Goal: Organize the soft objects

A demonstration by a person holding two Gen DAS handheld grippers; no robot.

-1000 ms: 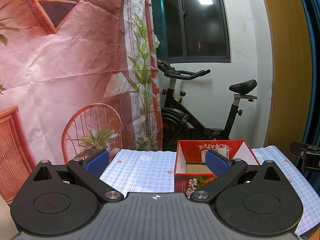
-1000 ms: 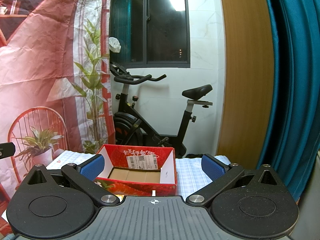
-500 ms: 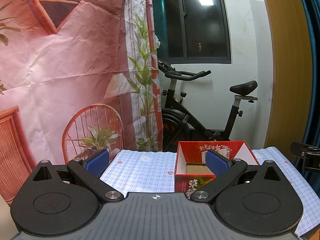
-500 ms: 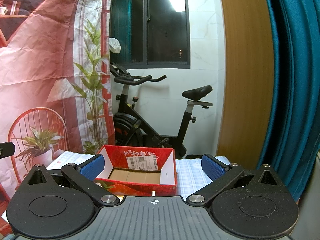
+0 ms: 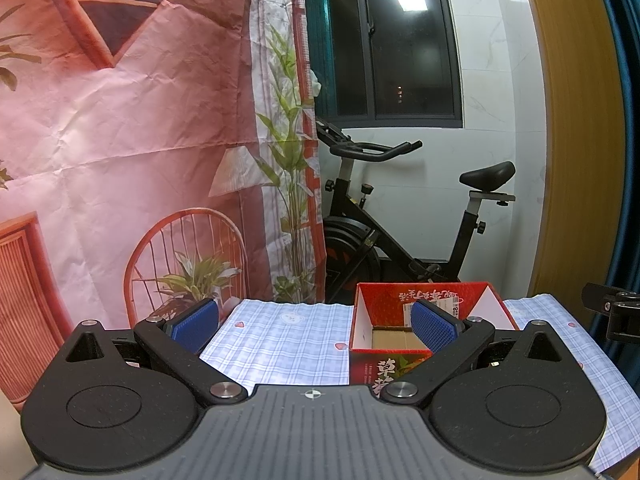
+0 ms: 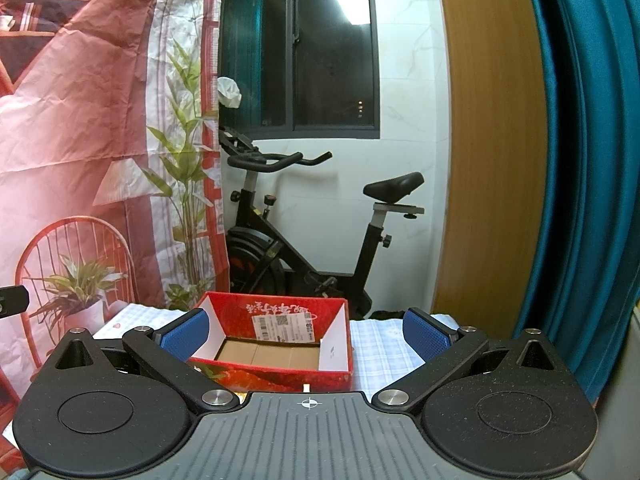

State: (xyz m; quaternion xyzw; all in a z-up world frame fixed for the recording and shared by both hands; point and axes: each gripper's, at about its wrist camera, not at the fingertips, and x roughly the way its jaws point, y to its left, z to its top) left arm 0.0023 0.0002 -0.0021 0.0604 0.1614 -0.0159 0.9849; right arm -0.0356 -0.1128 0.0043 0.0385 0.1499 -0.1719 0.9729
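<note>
An open red cardboard box (image 5: 394, 308) with a bare brown bottom stands on a checked blue-white tablecloth (image 5: 280, 340). It also shows in the right wrist view (image 6: 280, 312). No soft objects are in view. My left gripper (image 5: 314, 322) is open and empty, held above the cloth with its right pad in front of the box. My right gripper (image 6: 306, 332) is open and empty, with the box between its pads and beyond them. The right gripper's edge shows at the right of the left wrist view (image 5: 616, 312).
A black exercise bike (image 5: 400, 240) stands behind the table by a dark window. A pink printed backdrop (image 5: 140, 120) hangs at the left. A wooden panel (image 6: 480, 160) and a teal curtain (image 6: 580, 160) are at the right.
</note>
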